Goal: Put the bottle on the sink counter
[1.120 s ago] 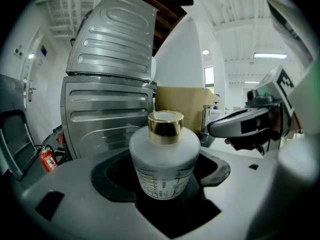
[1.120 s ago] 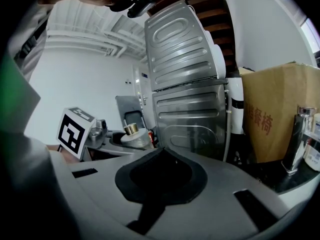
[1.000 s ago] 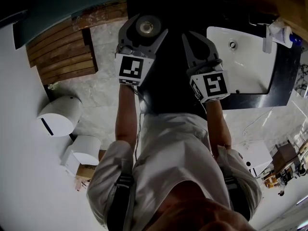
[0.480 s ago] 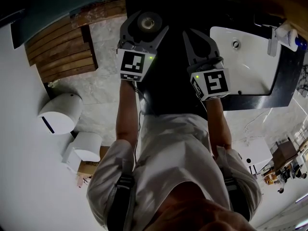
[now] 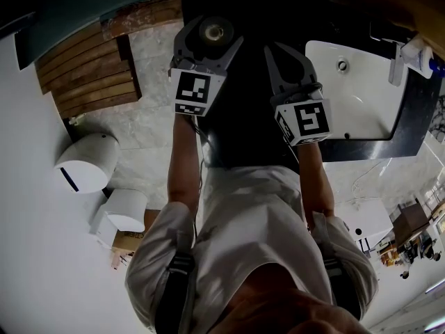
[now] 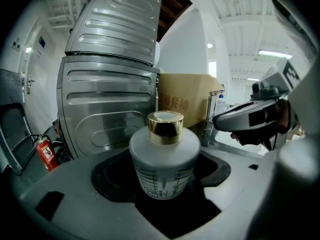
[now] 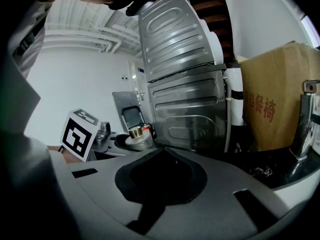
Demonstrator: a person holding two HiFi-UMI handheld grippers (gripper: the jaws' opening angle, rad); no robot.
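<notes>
A squat white bottle point(image 6: 162, 154) with a gold cap stands upright between the jaws of my left gripper point(image 6: 162, 184), which is shut on its body. From the head view the bottle point(image 5: 213, 35) shows cap-up inside the left gripper point(image 5: 211, 28), held over a dark surface. To its right, at about the same height, is my right gripper point(image 5: 281, 53). Its jaws meet around an empty hollow point(image 7: 162, 176), so it is shut on nothing. The right gripper view catches the bottle point(image 7: 136, 136) at the far left. The black sink counter point(image 5: 361, 148) with its white basin point(image 5: 354, 96) lies to the right.
A faucet point(image 5: 396, 65) stands at the basin's far side. A ribbed metal cabinet point(image 6: 110, 109) and a cardboard box point(image 6: 185, 101) stand ahead of the grippers, and a red extinguisher point(image 6: 45, 151) at the left. On the floor lie a wooden slat mat point(image 5: 87, 75) and a white bin point(image 5: 83, 165).
Both grippers and the bottle have drifted slightly up in the head view since a second ago. The hold on the bottle is unchanged.
</notes>
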